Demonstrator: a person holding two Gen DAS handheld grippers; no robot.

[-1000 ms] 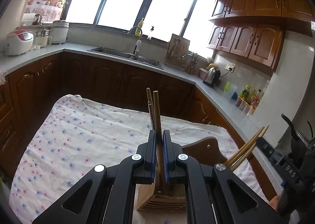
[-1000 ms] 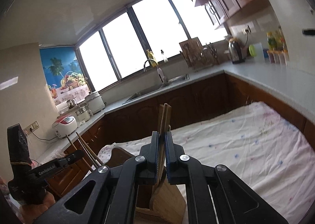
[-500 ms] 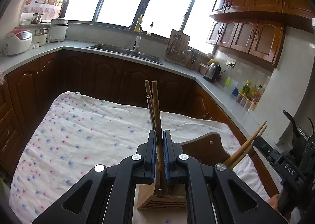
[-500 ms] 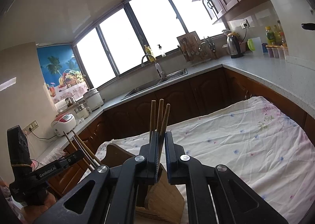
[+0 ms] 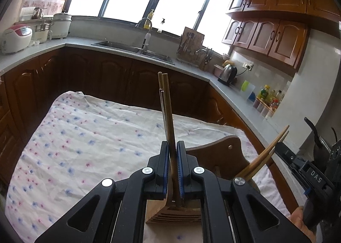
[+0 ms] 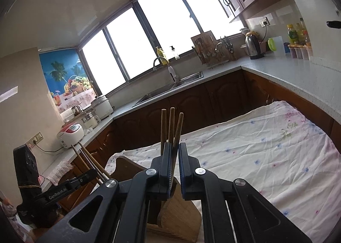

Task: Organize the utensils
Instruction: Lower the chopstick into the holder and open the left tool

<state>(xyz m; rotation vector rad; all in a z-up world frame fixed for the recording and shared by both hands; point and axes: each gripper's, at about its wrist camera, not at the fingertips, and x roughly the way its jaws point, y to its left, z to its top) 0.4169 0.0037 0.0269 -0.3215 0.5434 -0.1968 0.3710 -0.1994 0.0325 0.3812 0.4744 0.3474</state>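
While both grippers clamp chopstick bundles, left (image 5: 173, 166) and right (image 6: 175, 168), fingers narrow, above the wooden holder (image 5: 173, 213) on the worktop (image 5: 85, 147), next comes lowering the chopsticks (image 5: 167, 115) into slots.

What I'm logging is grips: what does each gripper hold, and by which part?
Left gripper: chopsticks, clamped near their lower ends. Right gripper: three chopsticks, likewise near the lower ends.

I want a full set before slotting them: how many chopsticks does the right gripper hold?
3 chopsticks, all clamped in the right gripper and fanned apart: left one, middle one, right one, which leans right. Others could be hidden behind the fingers.
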